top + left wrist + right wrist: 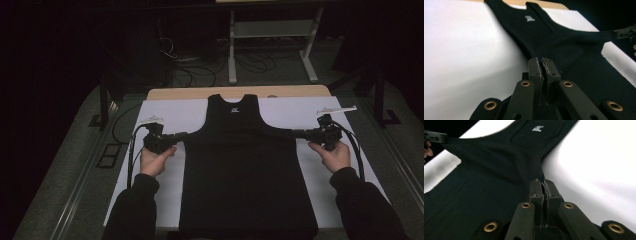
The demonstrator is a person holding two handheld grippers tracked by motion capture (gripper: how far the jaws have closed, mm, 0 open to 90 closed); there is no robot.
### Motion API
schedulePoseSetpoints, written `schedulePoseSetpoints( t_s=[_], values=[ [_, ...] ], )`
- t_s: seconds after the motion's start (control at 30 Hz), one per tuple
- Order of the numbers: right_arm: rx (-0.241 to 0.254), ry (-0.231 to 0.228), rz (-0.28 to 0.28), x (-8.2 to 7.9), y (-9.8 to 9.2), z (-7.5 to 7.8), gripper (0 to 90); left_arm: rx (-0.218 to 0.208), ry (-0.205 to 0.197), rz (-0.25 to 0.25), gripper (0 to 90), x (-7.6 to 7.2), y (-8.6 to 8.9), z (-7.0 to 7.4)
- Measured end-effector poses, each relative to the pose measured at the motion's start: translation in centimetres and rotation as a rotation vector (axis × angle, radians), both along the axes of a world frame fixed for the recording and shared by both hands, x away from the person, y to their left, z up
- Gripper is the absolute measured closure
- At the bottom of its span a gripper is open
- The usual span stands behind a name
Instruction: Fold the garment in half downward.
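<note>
While both grippers, left [183, 135] and right [297, 133], pinch its sides with fingers clamped, the black vest [247, 170] lies flat, centre frame, white label at neck.

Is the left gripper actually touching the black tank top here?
Touching. In the left gripper view, the left gripper has its jaws shut on the black tank top, pinching its edge taut.

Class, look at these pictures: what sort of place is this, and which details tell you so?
Probably a lab or workshop set up for recording, not a home. A white sheet covers the wooden table under a black tank top, loose cables trail over the floor, and a white metal frame stands behind.
</note>
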State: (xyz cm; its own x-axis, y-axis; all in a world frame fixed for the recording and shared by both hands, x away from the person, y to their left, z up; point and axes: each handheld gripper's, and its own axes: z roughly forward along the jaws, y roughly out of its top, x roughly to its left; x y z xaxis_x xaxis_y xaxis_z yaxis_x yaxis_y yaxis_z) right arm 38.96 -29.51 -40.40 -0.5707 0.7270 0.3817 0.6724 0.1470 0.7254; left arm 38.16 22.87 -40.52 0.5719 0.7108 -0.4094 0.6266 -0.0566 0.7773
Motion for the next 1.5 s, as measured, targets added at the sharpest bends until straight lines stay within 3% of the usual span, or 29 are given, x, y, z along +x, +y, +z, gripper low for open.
schedulePoseSetpoints(
  t_s=[0.63, 1.1, 1.33, 1.5],
  values=[
    [0.02, 0.002, -0.007, -2.6, -1.0, 0.0, 85.5, -0.012, -0.01, -0.023, 85.3, -2.2, 0.4, 0.0],
    [0.008, 0.023, 0.009, -3.8, -0.8, -0.5, 85.5, -0.003, 0.016, -0.028, 85.3, -3.5, 0.7, -0.7],
    [0.006, 0.042, 0.011, -4.5, -0.8, -0.9, 85.2, 0.029, 0.033, -0.043, 85.2, -4.0, 0.6, -0.9],
    [0.0, 0.059, 0.026, -5.0, -0.8, -1.0, 85.2, 0.029, 0.04, -0.04, 85.2, -4.5, 0.9, -1.0]
  ],
)
